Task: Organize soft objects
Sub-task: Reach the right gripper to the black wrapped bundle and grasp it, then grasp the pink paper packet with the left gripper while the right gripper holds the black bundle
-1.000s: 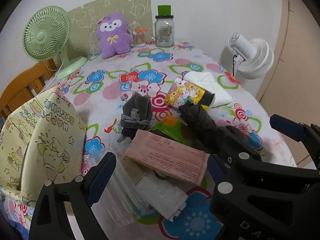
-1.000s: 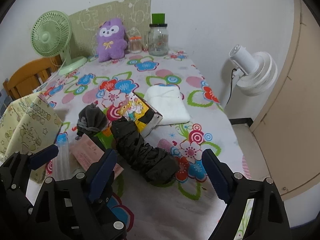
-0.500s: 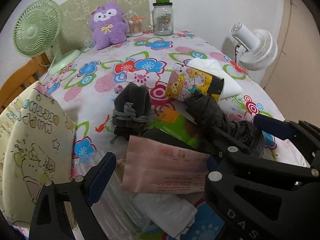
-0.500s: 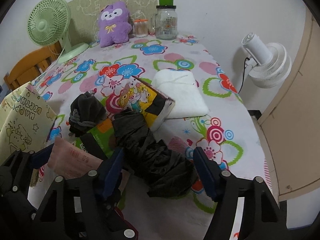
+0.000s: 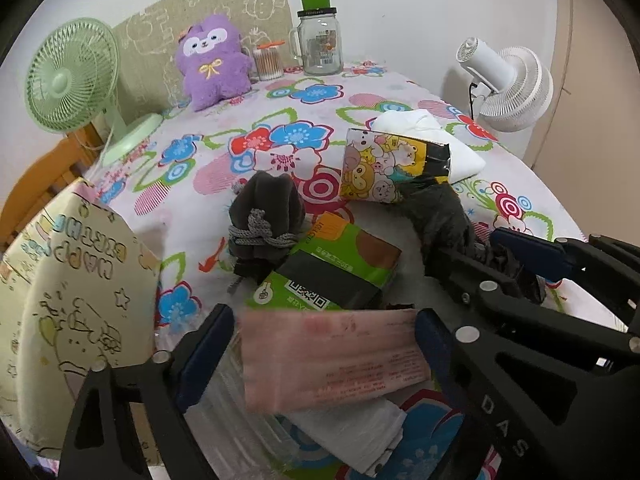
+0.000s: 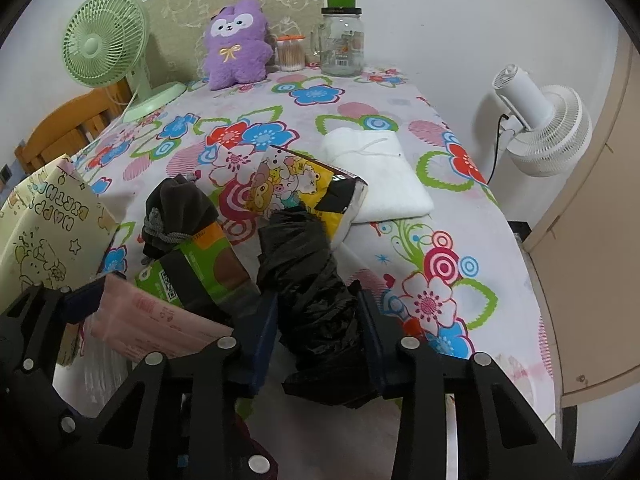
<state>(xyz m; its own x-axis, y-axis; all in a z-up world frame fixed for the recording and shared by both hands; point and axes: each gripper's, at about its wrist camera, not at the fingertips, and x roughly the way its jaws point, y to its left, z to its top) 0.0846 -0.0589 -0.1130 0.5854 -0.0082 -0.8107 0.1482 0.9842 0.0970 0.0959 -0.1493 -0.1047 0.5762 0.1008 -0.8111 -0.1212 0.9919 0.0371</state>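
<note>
My left gripper (image 5: 324,344) has its jaws on both ends of a pink soft packet (image 5: 332,360), which is blurred. My right gripper (image 6: 318,340) has closed on a crumpled black plastic bag roll (image 6: 308,280). A green tissue pack (image 5: 332,272), a dark grey drawstring pouch (image 5: 266,208) and a cartoon-print packet (image 5: 384,168) lie just beyond. A folded white cloth (image 6: 376,172) lies further right. A purple plush toy (image 5: 212,64) sits at the table's back. A clear and white plastic bag (image 5: 352,436) lies under the pink packet.
A yellow birthday gift bag (image 5: 68,304) stands at the left edge. A green desk fan (image 5: 72,76), a glass jar with green lid (image 5: 320,40) and a cotton swab pot (image 5: 268,58) stand at the back. A white fan (image 6: 544,124) stands beyond the right edge.
Both grippers moved forward and down. The right jaws narrowed from wide open onto the black bag roll. The left jaws came to the ends of the pink packet.
</note>
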